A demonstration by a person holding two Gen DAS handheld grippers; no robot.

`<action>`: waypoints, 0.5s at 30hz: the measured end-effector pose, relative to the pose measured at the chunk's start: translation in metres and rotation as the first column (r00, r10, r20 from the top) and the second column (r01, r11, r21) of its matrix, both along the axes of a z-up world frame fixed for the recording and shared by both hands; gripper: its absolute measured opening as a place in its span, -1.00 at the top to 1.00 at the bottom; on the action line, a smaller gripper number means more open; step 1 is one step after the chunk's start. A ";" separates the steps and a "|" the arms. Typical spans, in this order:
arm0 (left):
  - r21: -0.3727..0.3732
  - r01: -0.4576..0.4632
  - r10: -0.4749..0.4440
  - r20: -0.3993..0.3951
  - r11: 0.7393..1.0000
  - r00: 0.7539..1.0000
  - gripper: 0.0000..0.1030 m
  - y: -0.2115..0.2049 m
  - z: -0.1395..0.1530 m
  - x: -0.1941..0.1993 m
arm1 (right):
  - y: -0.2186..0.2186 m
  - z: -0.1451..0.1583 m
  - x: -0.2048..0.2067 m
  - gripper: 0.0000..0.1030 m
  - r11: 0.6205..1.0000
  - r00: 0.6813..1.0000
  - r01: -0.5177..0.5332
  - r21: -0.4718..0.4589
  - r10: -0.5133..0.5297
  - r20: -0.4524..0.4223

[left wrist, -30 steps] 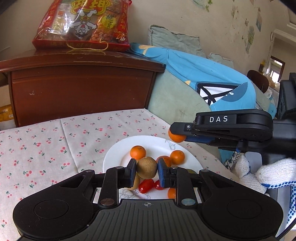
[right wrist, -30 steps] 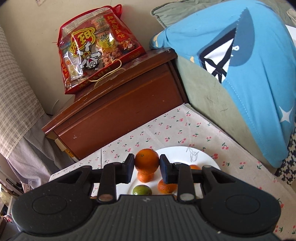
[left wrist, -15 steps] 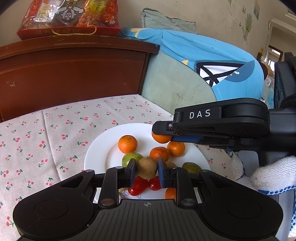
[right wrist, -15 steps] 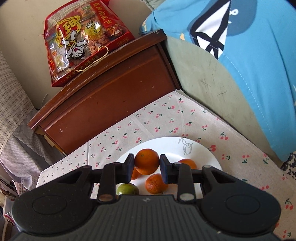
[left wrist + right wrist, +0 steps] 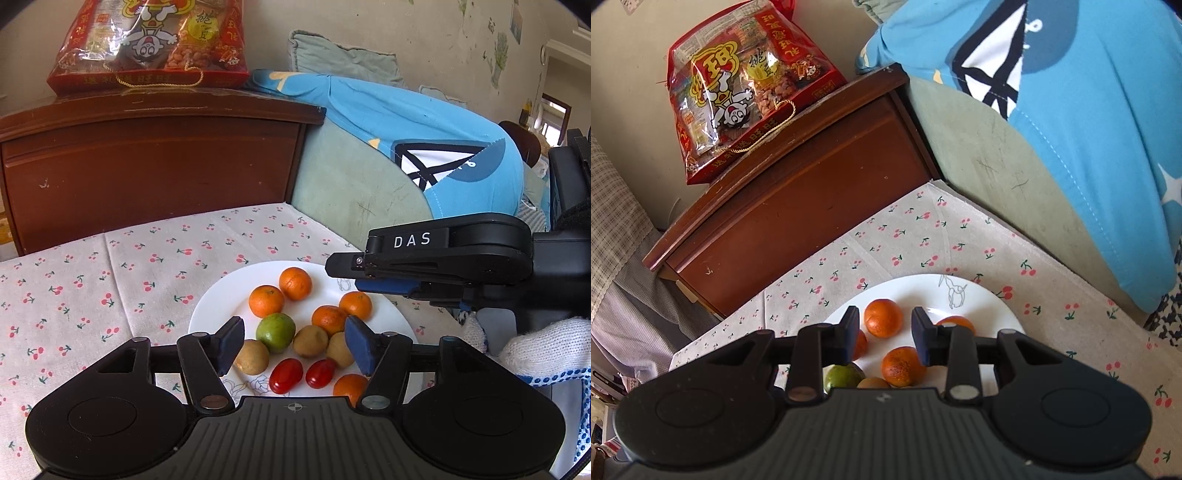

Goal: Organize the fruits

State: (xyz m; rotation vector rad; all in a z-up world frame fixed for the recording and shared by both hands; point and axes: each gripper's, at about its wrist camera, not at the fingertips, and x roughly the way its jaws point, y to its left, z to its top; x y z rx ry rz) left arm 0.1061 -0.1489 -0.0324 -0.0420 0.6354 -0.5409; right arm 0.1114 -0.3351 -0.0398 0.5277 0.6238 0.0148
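Note:
A white plate (image 5: 218, 299) on the cherry-print tablecloth holds several oranges, a green fruit (image 5: 275, 331), brown kiwis (image 5: 310, 340) and two cherry tomatoes (image 5: 286, 374). My left gripper (image 5: 293, 349) is open and empty just above the kiwis and green fruit. My right gripper (image 5: 884, 338) is open and empty, its jaws on either side of an orange (image 5: 882, 323) lying on the plate (image 5: 990, 301). The right gripper also shows from the side in the left wrist view (image 5: 347, 271), over the plate's right edge.
A dark wooden cabinet (image 5: 155, 166) stands behind the table with a red snack bag (image 5: 147, 44) on top. A green sofa with a blue cloth (image 5: 406, 122) borders the table's right side. A gloved hand (image 5: 535, 350) holds the right gripper.
Both grippers have opened. The left one let go of its kiwi among the fruit, the right one let go of its orange onto the plate. Both views have pulled back slightly.

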 end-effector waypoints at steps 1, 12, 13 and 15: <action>0.005 -0.003 0.003 -0.003 1.000 1.000 -0.22 0.002 0.002 -0.001 | 0.000 0.003 -0.003 0.36 1.000 1.000 0.008 -0.002 -0.008 -0.001; 0.053 -0.085 0.092 -0.141 0.995 0.986 -0.64 0.025 0.022 -0.006 | 0.007 0.028 -0.030 -0.04 0.996 0.995 0.077 -0.049 -0.080 -0.051; 0.055 -0.092 0.099 -0.153 0.994 0.983 -0.66 0.027 0.023 -0.007 | 0.007 0.030 -0.034 -0.08 0.995 0.995 0.084 -0.055 -0.087 -0.055; 0.079 -0.117 0.129 -0.174 0.990 0.976 -0.71 0.030 0.024 -0.008 | 0.008 0.032 -0.041 -0.11 0.995 0.994 0.089 -0.052 -0.092 -0.061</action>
